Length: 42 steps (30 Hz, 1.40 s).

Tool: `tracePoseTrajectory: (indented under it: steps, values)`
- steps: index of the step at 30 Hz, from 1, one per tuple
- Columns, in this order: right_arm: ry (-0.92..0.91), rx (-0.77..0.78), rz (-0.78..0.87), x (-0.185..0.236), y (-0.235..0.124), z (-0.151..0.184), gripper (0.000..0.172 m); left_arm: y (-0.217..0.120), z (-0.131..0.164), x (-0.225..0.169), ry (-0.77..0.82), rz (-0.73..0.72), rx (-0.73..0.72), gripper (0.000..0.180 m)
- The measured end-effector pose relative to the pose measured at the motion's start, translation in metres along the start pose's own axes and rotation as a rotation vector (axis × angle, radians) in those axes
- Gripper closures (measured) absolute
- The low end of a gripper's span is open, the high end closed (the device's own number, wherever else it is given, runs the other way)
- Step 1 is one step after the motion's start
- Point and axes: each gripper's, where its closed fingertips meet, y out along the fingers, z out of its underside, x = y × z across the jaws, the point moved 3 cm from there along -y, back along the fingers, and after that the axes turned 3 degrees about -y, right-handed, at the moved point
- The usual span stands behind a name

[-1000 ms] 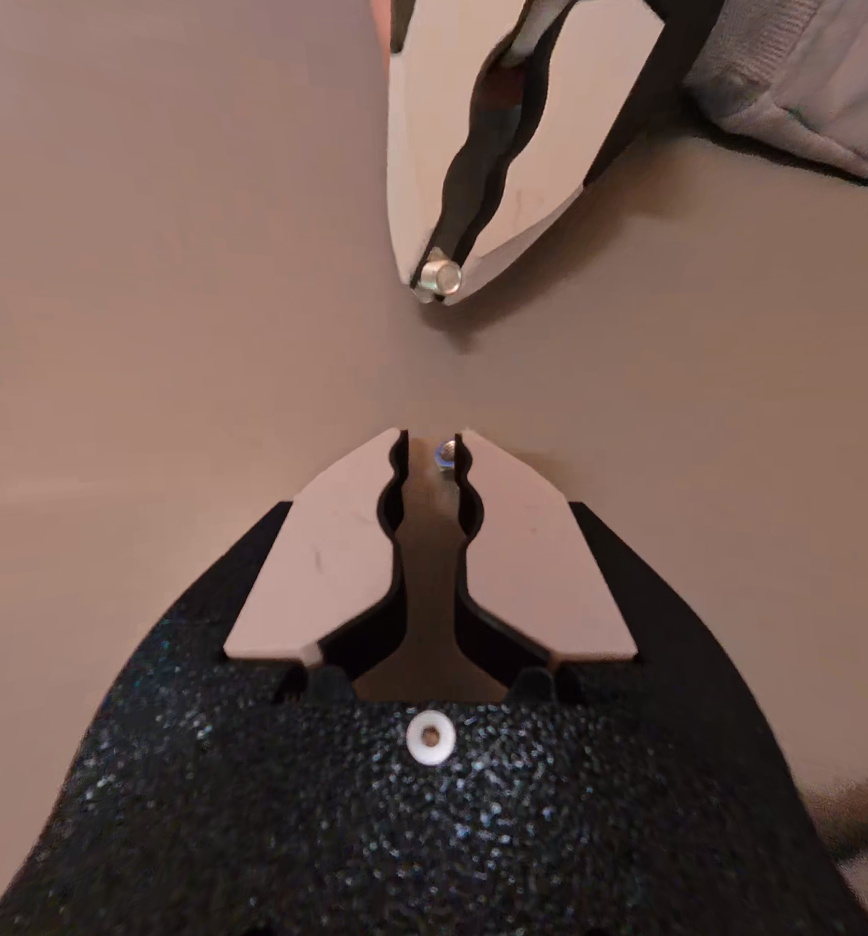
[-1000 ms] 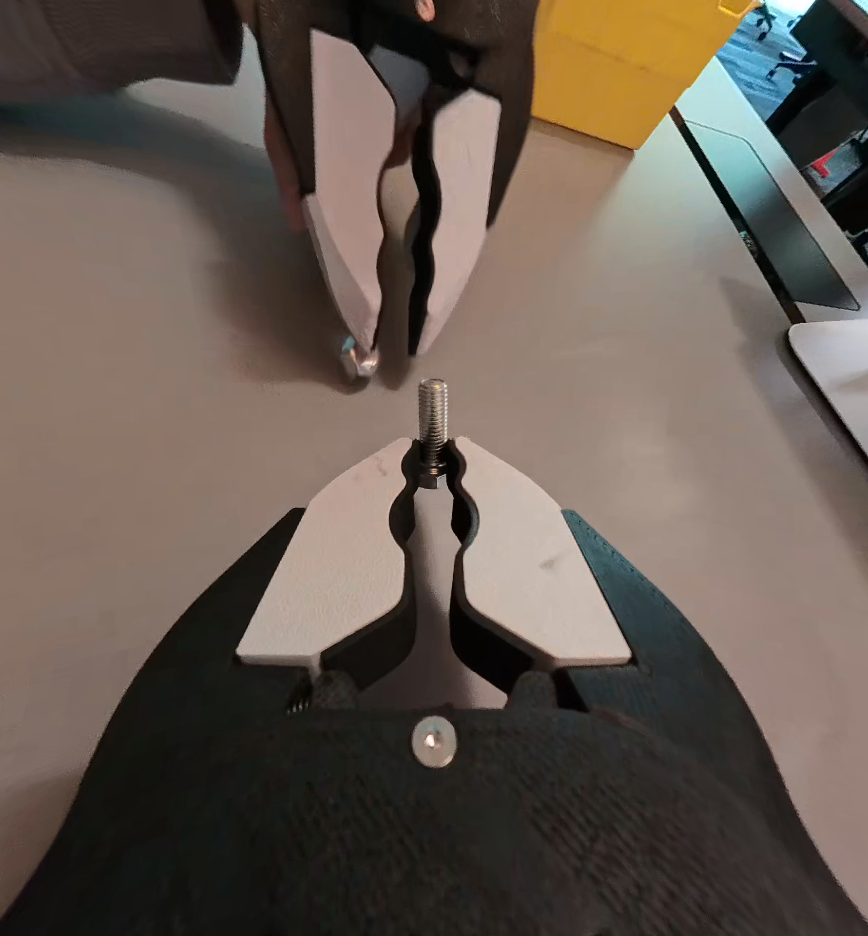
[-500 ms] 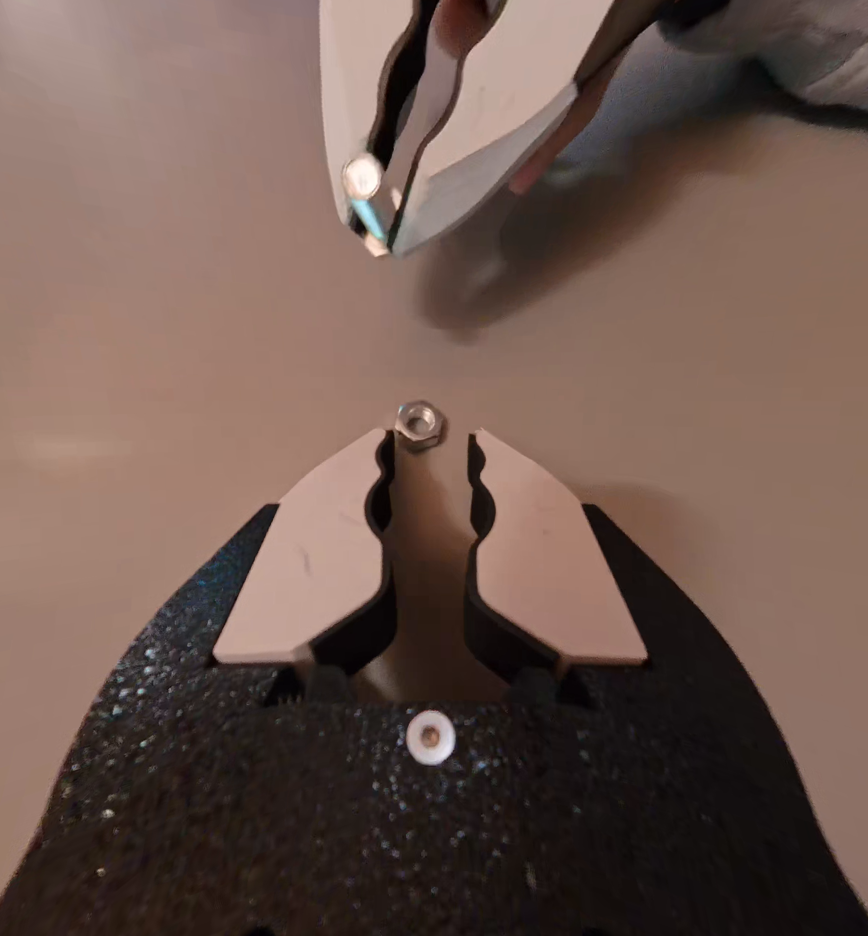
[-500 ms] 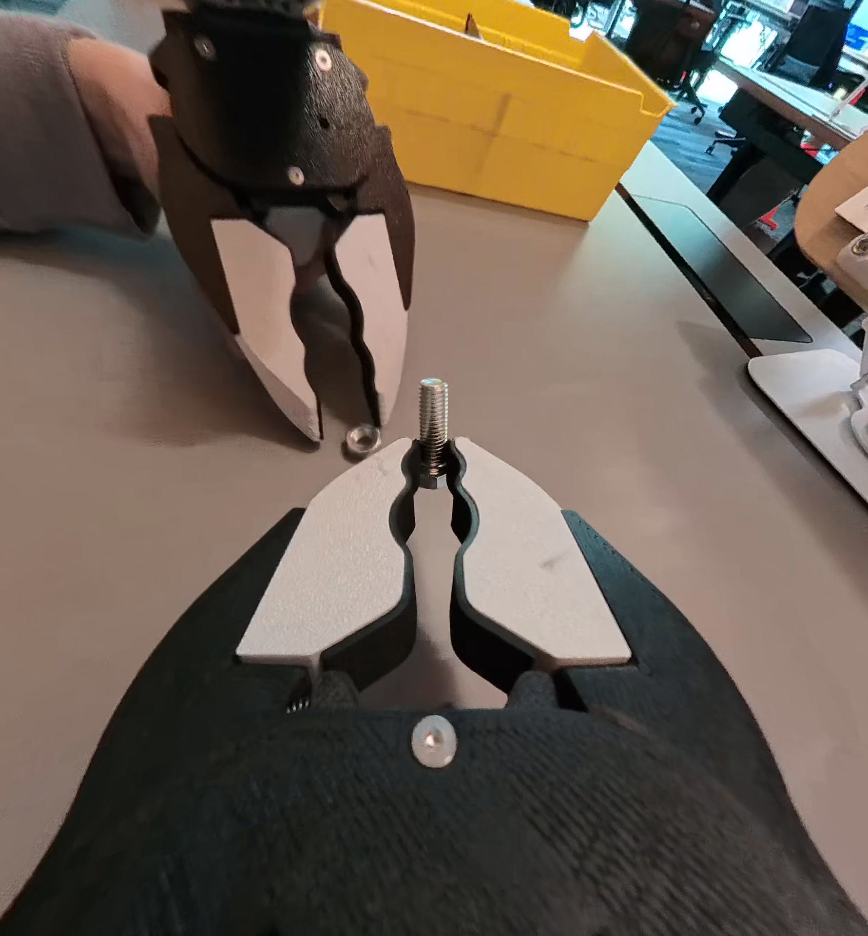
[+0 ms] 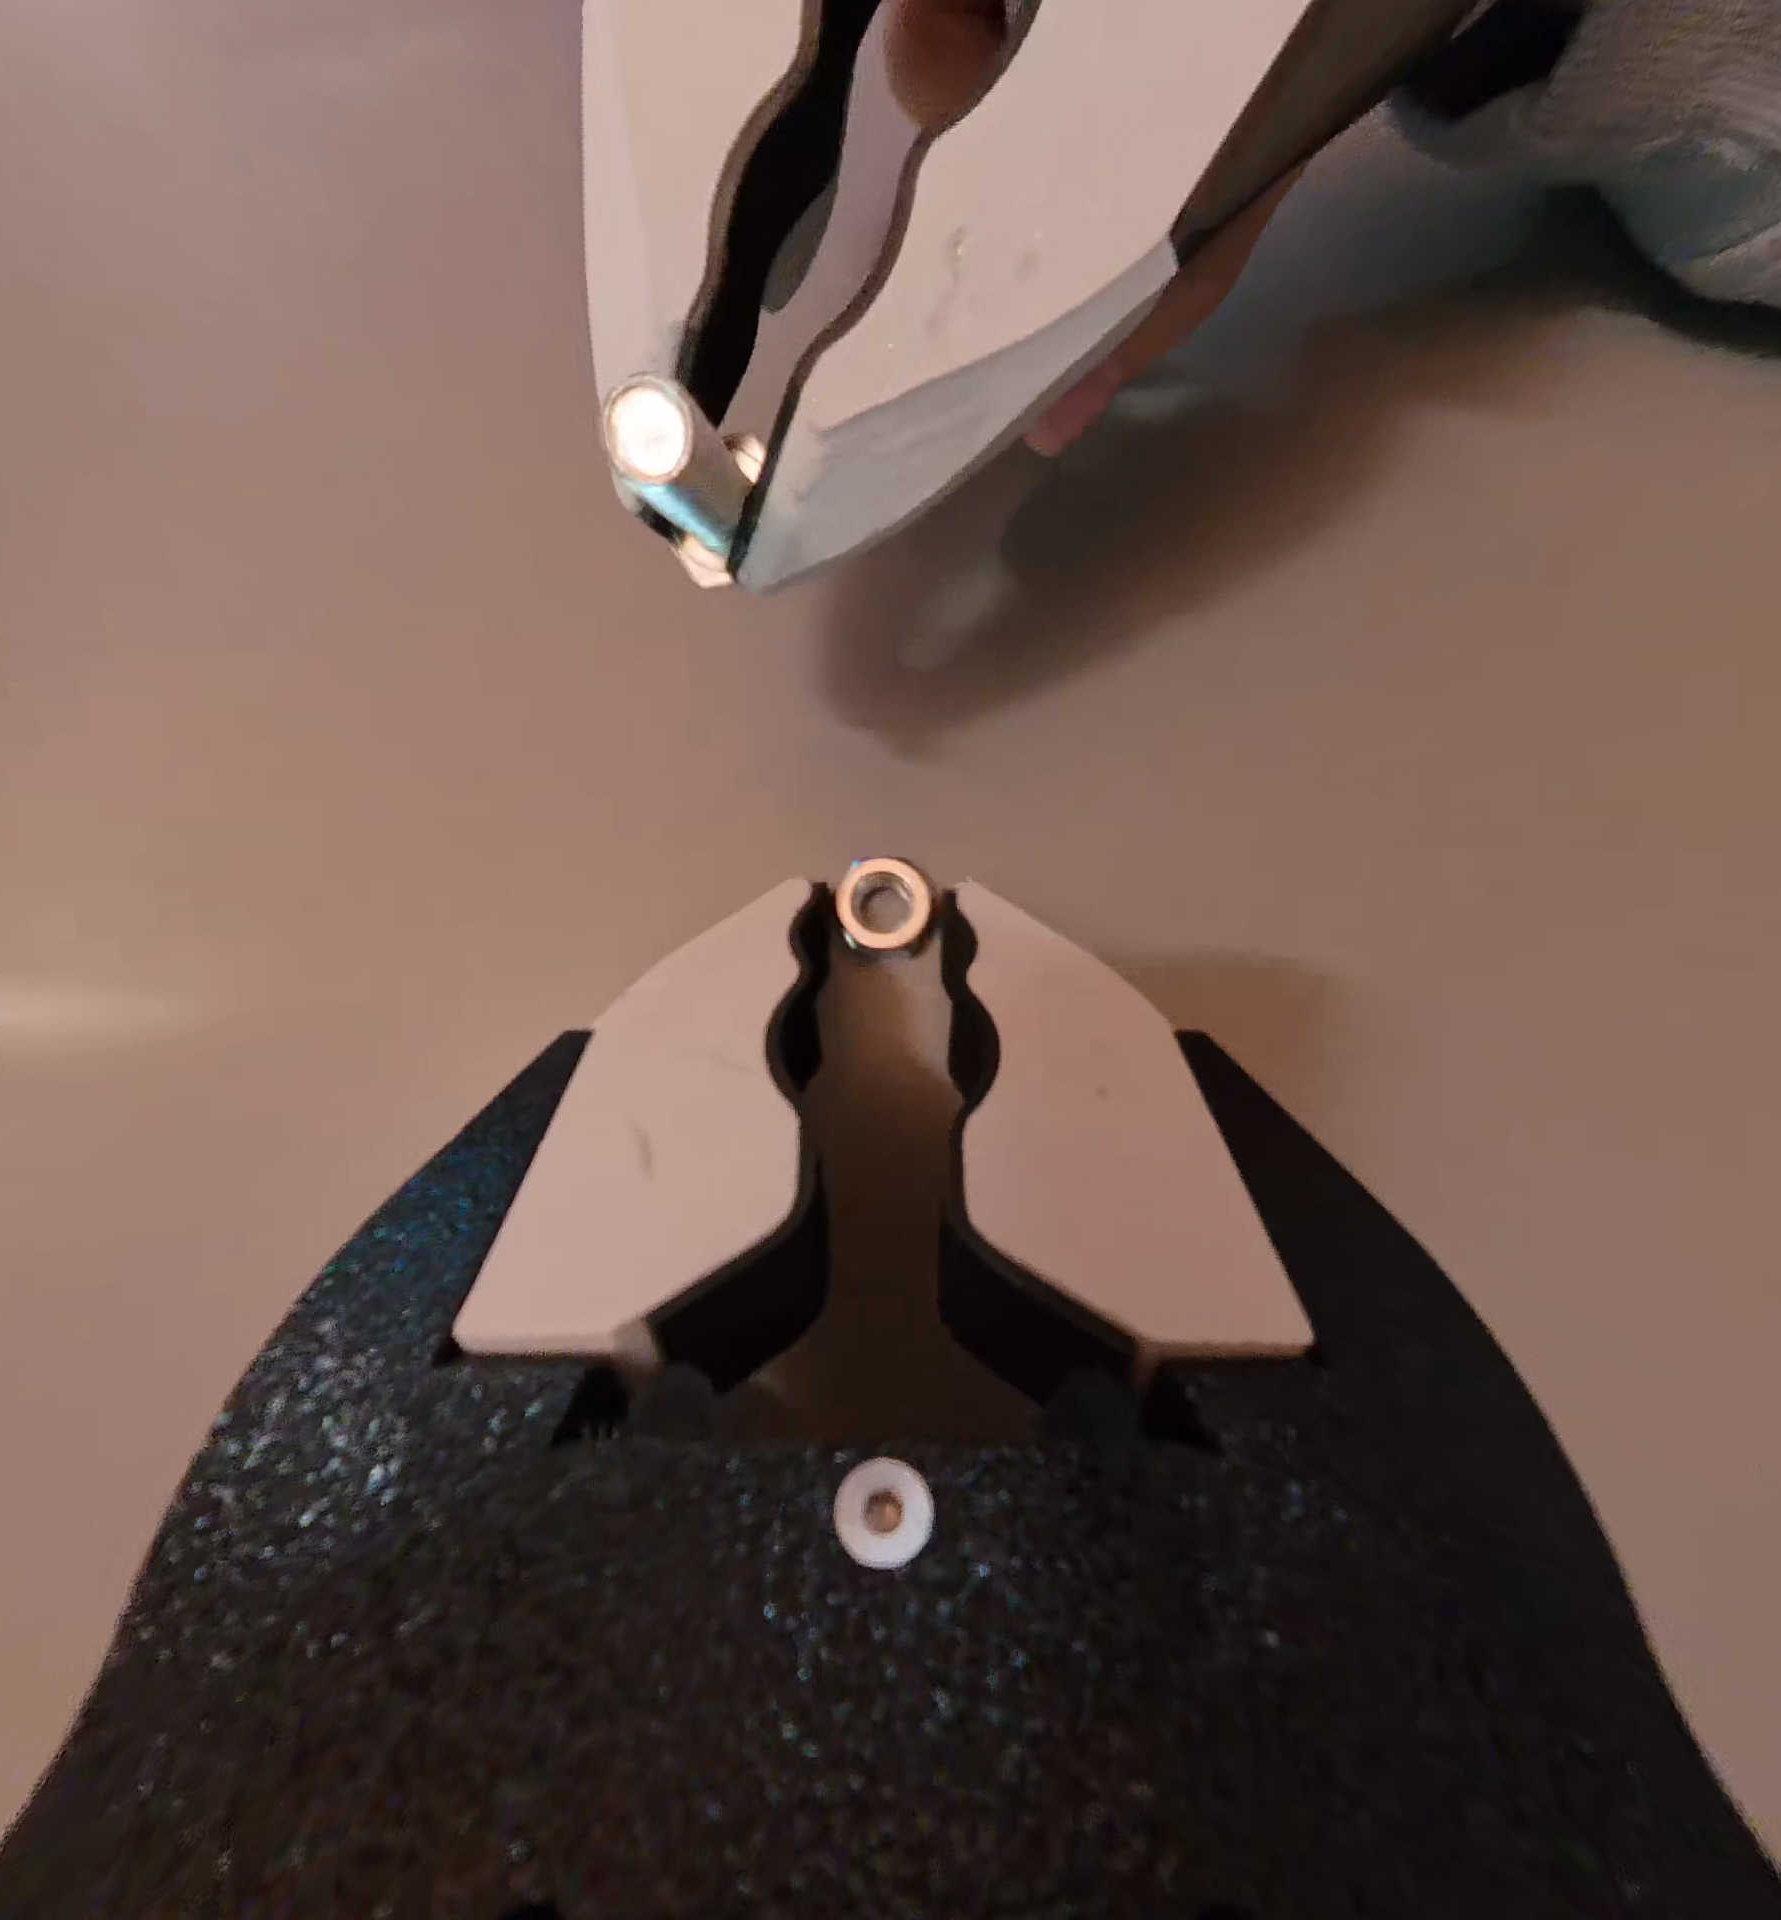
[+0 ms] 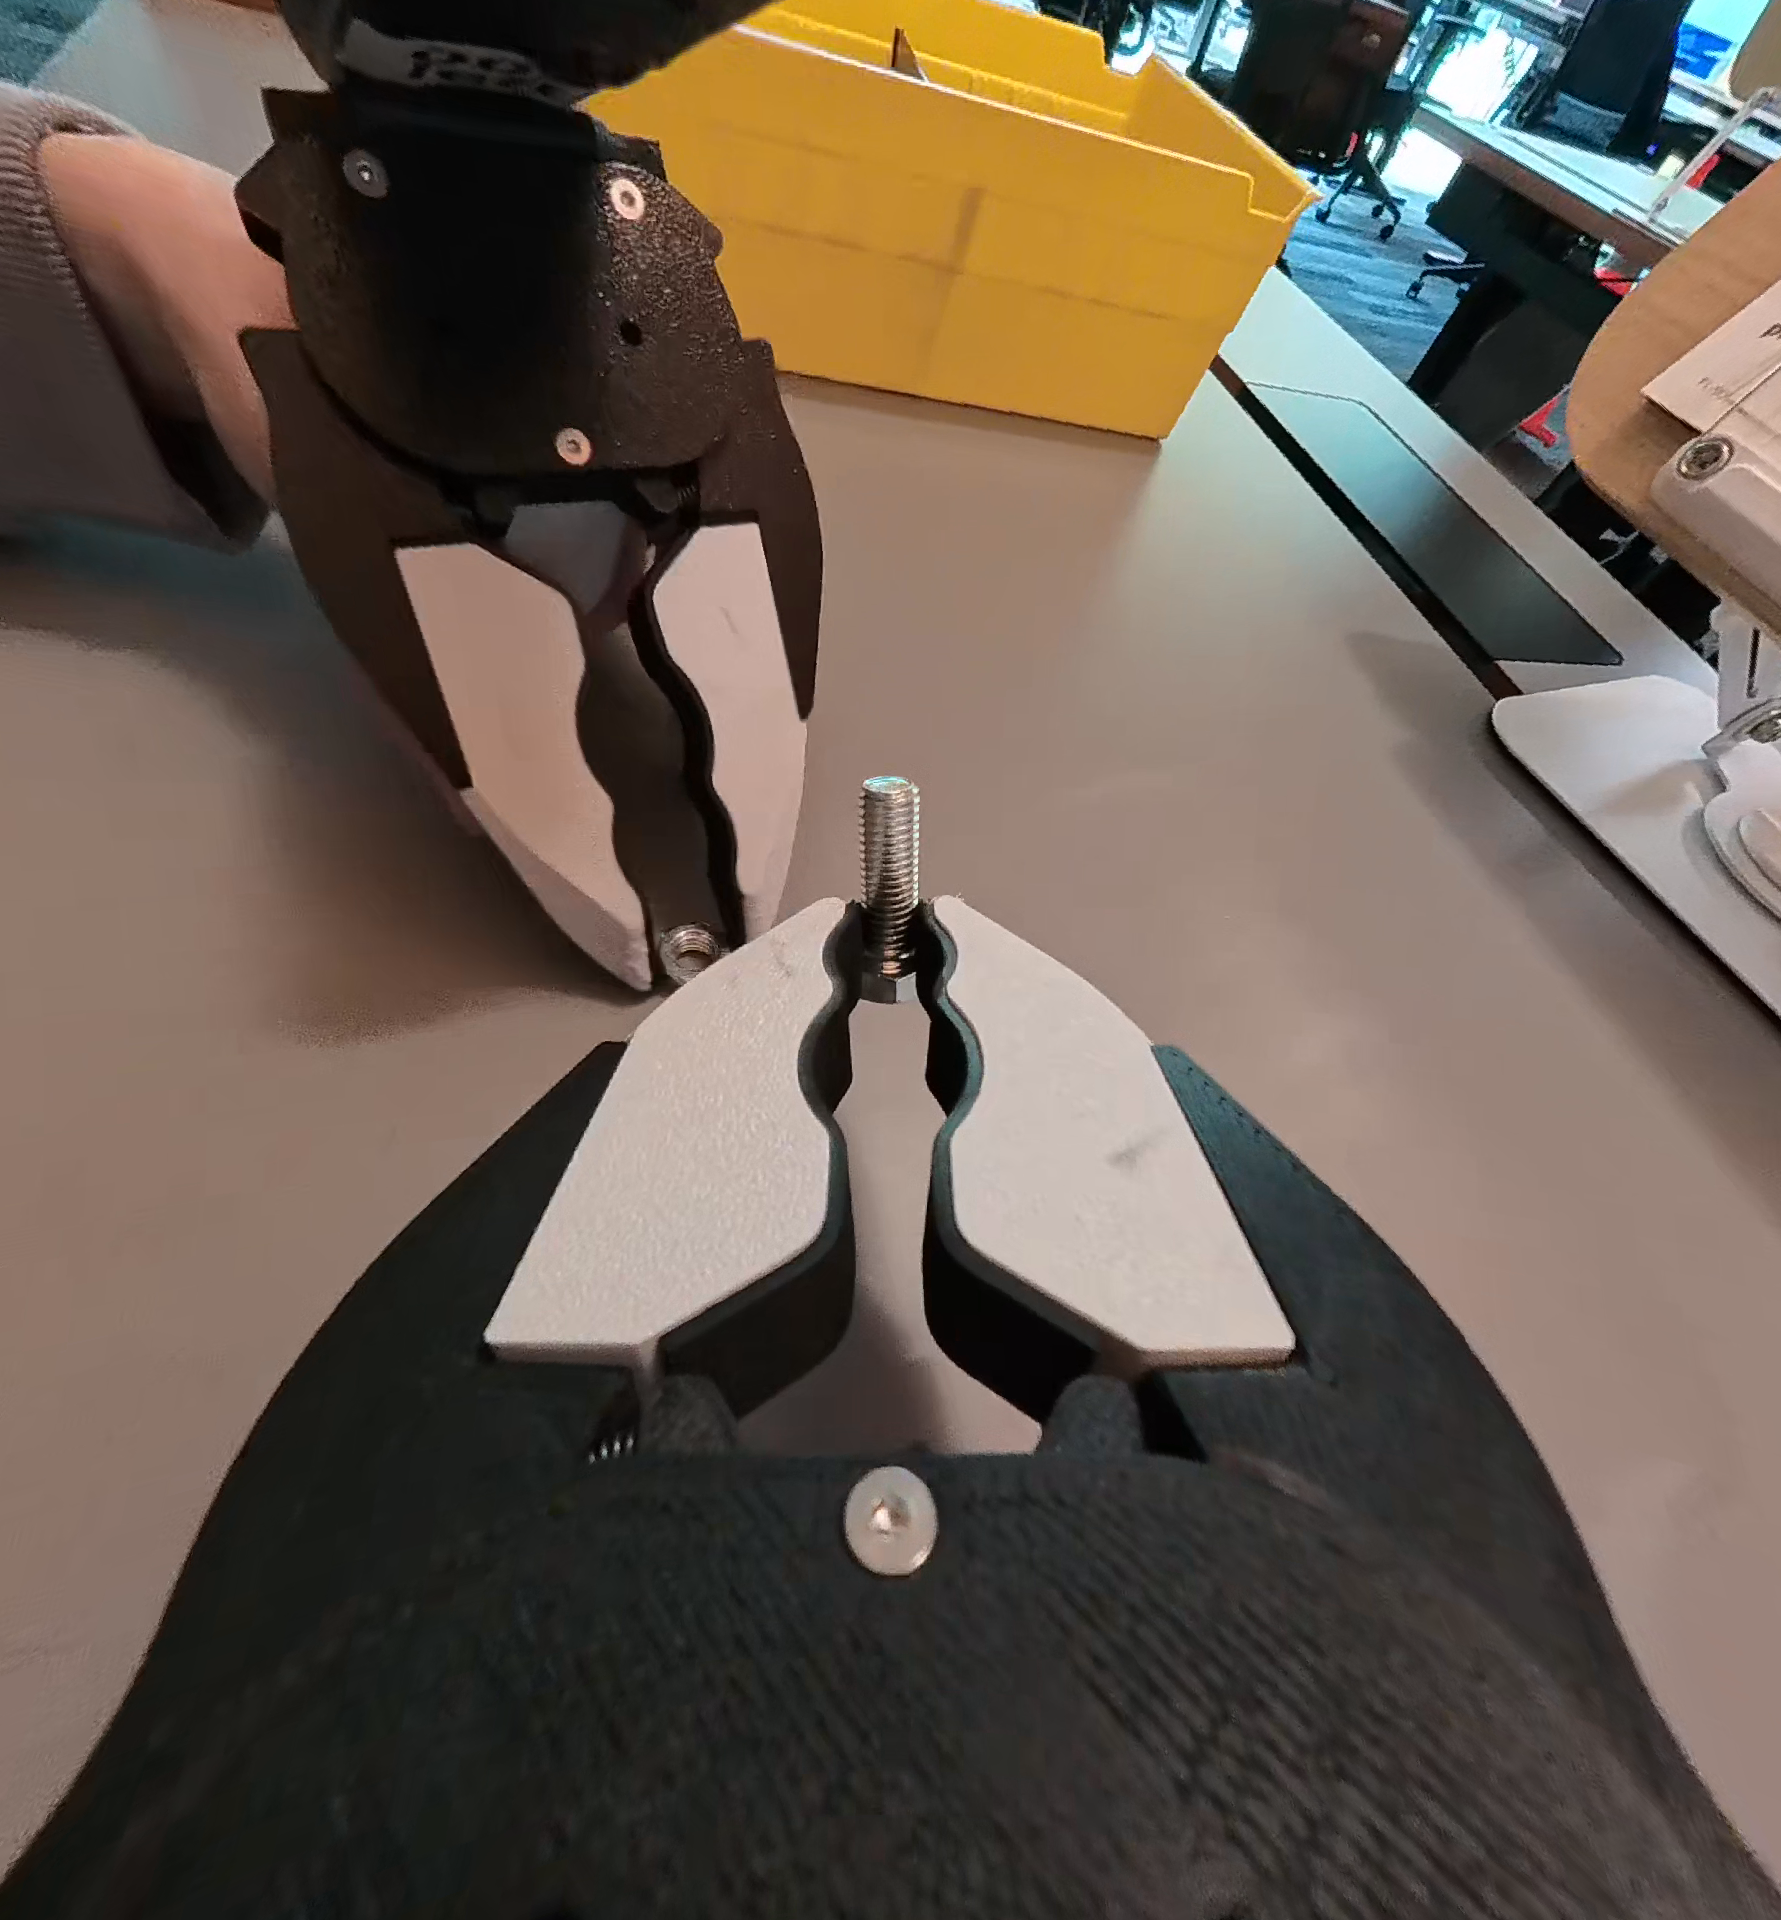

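Right wrist view: right gripper (image 6: 891, 914) clamped on silver threaded bolt (image 6: 888, 842) near its head, thread pointing forward. Left gripper (image 5: 881, 896) spread around small silver hex nut (image 5: 883, 907) lying on grey table (image 5: 242, 727), not pinching it.

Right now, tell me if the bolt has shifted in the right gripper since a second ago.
No. The bolt stands upright in the same front notch of the right gripper, thread sticking out as before.

Two grippers (image 6: 694, 951) (image 6: 891, 914) on a grey table (image 6: 1177, 727); one bolt (image 6: 889, 868); one nut (image 6: 688, 948) left of the bolt; one yellow bin (image 6: 969, 239) behind it.
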Motion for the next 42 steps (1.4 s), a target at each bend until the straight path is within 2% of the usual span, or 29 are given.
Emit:
tracePoseTrajectory:
  steps: [6,12,15,18,24,36,42]
  values:
    - [0.004,-0.006,0.0,0.0,0.001,0.0,0.163,-0.007,-0.006,0.007,0.014,-0.046,-0.049,0.162]
    - [0.128,-0.134,0.027,-0.004,0.001,-0.016,0.163,-0.073,-0.071,0.02,-0.001,-0.055,-0.258,0.162]
    - [0.192,-0.224,0.043,-0.008,-0.002,-0.025,0.163,-0.088,-0.094,0.02,0.014,-0.055,-0.252,0.162]
    - [0.207,-0.292,0.062,-0.011,-0.005,-0.031,0.163,-0.086,-0.104,0.017,0.042,-0.045,-0.213,0.162]
    - [0.164,-0.308,0.094,-0.01,-0.009,-0.039,0.163,-0.074,-0.103,0.017,0.051,-0.041,-0.137,0.162]
    - [0.089,-0.25,0.106,-0.006,-0.005,-0.037,0.163,-0.074,-0.096,0.015,0.073,-0.035,-0.053,0.162]
    - [0.043,-0.192,0.113,-0.004,0.0,-0.032,0.163,-0.071,-0.092,0.015,0.115,-0.077,0.082,0.162]
